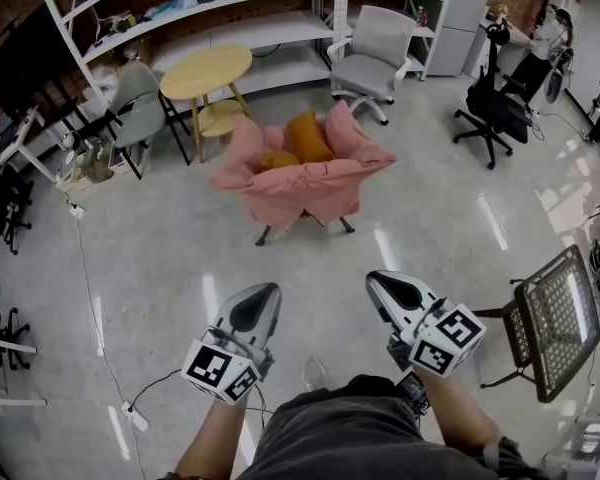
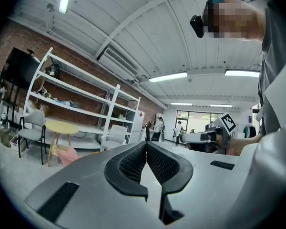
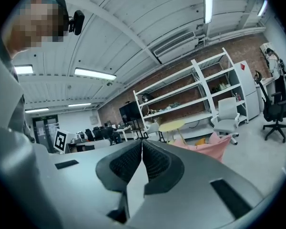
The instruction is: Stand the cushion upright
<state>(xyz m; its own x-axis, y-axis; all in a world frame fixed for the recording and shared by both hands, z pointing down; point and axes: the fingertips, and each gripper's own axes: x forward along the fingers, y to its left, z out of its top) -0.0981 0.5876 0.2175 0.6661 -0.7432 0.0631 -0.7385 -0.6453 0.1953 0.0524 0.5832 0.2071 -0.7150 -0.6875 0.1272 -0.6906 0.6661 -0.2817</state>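
Note:
Across the floor stands a pink-draped armchair [image 1: 310, 186]. On its seat one orange cushion [image 1: 308, 136] leans against the backrest and a second orange cushion [image 1: 277, 160] lies low beside it. My left gripper [image 1: 264, 292] and right gripper [image 1: 379, 282] hover close to my body, well short of the chair, both pointing towards it. In the left gripper view the jaws [image 2: 146, 144] are shut with nothing between them, and the pink chair [image 2: 66, 154] shows small at the left. The right gripper [image 3: 142, 142] is likewise shut and empty, with the chair [image 3: 212, 148] to its right.
A round yellow table [image 1: 206, 71] and a grey chair [image 1: 135, 103] stand behind the armchair at left, a grey office chair [image 1: 372, 53] behind it, a black office chair [image 1: 495, 103] at right. White shelving [image 1: 230, 8] lines the back. A black mesh chair [image 1: 555, 323] stands near right; a cable [image 1: 90, 298] runs along the floor at left.

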